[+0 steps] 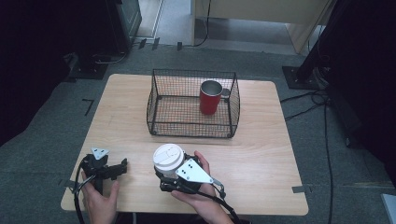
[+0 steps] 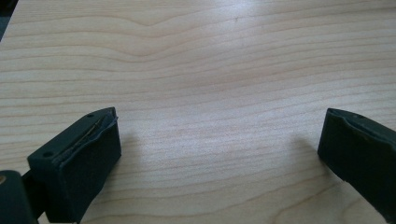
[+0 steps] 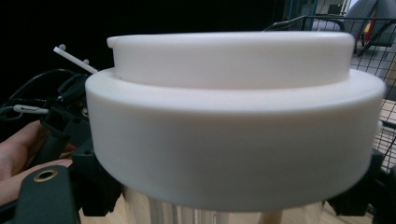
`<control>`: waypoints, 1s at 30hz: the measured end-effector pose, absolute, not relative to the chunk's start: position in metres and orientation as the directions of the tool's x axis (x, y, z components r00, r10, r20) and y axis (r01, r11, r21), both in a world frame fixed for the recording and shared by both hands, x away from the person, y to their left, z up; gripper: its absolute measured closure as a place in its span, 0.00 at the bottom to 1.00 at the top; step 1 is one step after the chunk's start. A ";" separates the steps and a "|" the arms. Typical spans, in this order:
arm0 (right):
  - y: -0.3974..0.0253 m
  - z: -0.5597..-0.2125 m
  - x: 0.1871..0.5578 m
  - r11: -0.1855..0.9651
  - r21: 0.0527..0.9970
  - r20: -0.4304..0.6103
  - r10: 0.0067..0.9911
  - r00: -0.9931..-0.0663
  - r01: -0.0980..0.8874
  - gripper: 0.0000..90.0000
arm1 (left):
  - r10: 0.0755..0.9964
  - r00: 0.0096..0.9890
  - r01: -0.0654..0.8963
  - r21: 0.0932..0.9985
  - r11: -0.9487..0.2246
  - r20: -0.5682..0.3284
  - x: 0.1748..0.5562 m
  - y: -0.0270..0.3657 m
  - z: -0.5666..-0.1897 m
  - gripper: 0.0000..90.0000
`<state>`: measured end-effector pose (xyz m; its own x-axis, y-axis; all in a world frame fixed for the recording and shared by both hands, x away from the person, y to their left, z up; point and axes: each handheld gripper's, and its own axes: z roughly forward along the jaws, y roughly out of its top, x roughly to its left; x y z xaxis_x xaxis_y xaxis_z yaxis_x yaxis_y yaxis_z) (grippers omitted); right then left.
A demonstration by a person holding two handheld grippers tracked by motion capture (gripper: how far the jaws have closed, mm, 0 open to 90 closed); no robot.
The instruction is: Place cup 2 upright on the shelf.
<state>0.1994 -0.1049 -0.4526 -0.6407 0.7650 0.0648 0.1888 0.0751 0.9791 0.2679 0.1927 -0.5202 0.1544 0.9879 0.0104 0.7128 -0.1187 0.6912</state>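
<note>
- Two grippers work at the near edge of the worktop (image 1: 261,140), each held in one of the person's hands.
- The right gripper (image 1: 173,173) pinches a cup with a white lid (image 1: 168,157); in the high view the lid hides most of the cup's body and the jaw tips beside it.
- In the right gripper view the white lid (image 3: 233,116) sits very close to the camera, and only a narrow strip of shiny body shows below it, so the cup's height and base cannot be made out.
- What the cup holds cannot be told, since the lid covers it.
- The black jaws show at the lower corners of that view, set against the cup's sides just under the lid.
- The left gripper (image 1: 122,166) rests near the left front corner of the worktop, well apart from the cup.
- In the left gripper view its jaws stand spread wide over bare wood grain, with nothing between them.
- Farther back, near the middle of the worktop, stands a black wire basket (image 1: 159,100), open at the top.
- Inside the basket, toward its right rear corner, stands a red mug (image 1: 210,100), upright, with a metal rim.
- The mug's inside is too small and dim to tell whether it holds anything.
- Beyond the worktop lies grey floor with cables and dark stands, partly lost in shadow.
</note>
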 end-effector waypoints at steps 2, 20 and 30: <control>-0.106 -0.450 0.201 0.070 0.980 0.067 0.766 -0.639 0.187 0.18 | 0.988 0.155 0.713 0.691 -0.119 0.010 0.268 0.193 -0.520 0.00; -0.112 -0.421 0.225 0.028 0.991 0.059 0.791 -0.609 0.133 0.18 | 0.988 0.154 0.713 0.692 -0.118 0.010 0.268 0.193 -0.520 0.00; -0.112 -0.406 0.242 0.010 0.995 0.054 0.805 -0.591 0.104 0.18 | 0.988 0.154 0.713 0.692 -0.118 0.010 0.268 0.193 -0.520 0.00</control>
<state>0.2424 -0.1121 -0.4058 -0.5912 0.8047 0.0535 0.1038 0.0101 0.9945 0.2679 0.1926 -0.5203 0.1538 0.9881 0.0097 0.7126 -0.1177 0.6917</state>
